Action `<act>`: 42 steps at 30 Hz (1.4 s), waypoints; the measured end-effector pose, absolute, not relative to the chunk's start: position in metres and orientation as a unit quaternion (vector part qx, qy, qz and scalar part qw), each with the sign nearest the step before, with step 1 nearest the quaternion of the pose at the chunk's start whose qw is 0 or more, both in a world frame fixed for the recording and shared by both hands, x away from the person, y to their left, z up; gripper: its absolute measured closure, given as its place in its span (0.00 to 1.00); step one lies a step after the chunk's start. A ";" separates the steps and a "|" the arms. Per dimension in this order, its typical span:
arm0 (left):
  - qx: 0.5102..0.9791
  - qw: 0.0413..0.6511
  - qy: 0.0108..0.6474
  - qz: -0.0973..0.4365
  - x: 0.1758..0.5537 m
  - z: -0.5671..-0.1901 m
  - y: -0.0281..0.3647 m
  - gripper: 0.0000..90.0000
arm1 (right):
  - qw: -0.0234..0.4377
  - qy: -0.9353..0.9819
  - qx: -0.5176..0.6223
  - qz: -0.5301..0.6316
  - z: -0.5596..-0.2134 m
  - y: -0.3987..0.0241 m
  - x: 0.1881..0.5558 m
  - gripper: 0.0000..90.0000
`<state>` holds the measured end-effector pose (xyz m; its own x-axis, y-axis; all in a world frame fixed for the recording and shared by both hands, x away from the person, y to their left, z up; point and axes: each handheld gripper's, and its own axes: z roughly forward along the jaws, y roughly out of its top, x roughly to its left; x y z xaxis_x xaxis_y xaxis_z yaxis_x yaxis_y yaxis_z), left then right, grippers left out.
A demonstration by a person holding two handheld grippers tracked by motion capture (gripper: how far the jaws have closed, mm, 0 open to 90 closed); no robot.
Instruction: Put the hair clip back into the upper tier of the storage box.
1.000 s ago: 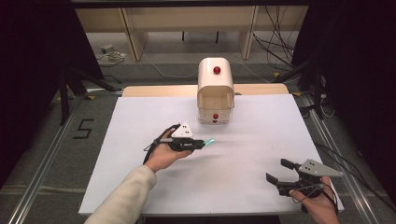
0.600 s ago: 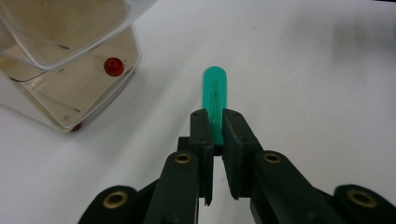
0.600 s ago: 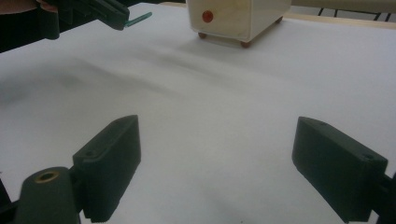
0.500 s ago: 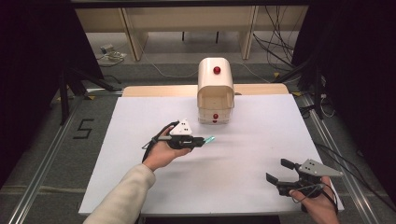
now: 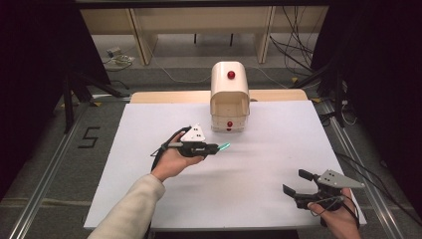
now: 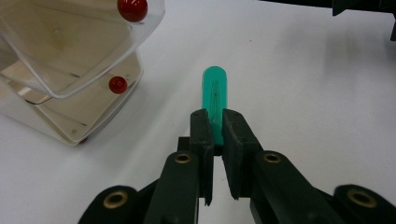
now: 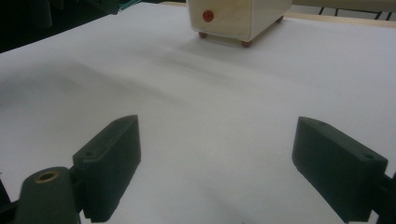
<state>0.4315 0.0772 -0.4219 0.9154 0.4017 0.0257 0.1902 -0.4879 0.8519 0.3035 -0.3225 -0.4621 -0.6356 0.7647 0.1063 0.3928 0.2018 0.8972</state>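
My left gripper (image 5: 214, 148) (image 6: 215, 126) is shut on a green translucent tube (image 6: 215, 95) (image 5: 223, 147), held level just above the white table and pointing right. A cream box (image 5: 229, 97) (image 6: 70, 70) with red knobs stands at the table's far middle, its lid raised; it lies up and to the right of the tube in the high view. The tube's tip is apart from the box. My right gripper (image 5: 298, 183) (image 7: 219, 163) stands open near the table's front right corner, nothing between its fingers, facing the box (image 7: 238, 16).
The white table (image 5: 278, 149) spreads between the two grippers. A wooden strip (image 5: 164, 97) runs along its far edge behind the box. Cables and dark stands lie on the floor beyond. A "5" mark (image 5: 89, 137) is on the floor at left.
The left gripper with the tube has drifted slightly left and toward the near side. The right gripper has stayed put.
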 end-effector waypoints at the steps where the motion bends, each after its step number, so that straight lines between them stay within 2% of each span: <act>1: 0.854 0.479 0.176 0.108 0.431 -0.420 0.077 0.92 | 0.185 0.752 0.385 0.501 -0.462 -0.322 0.303 0.18; 42: 0.853 0.481 0.172 0.110 0.436 -0.392 0.071 0.92 | 0.182 0.752 0.389 0.500 -0.463 -0.322 0.304 0.18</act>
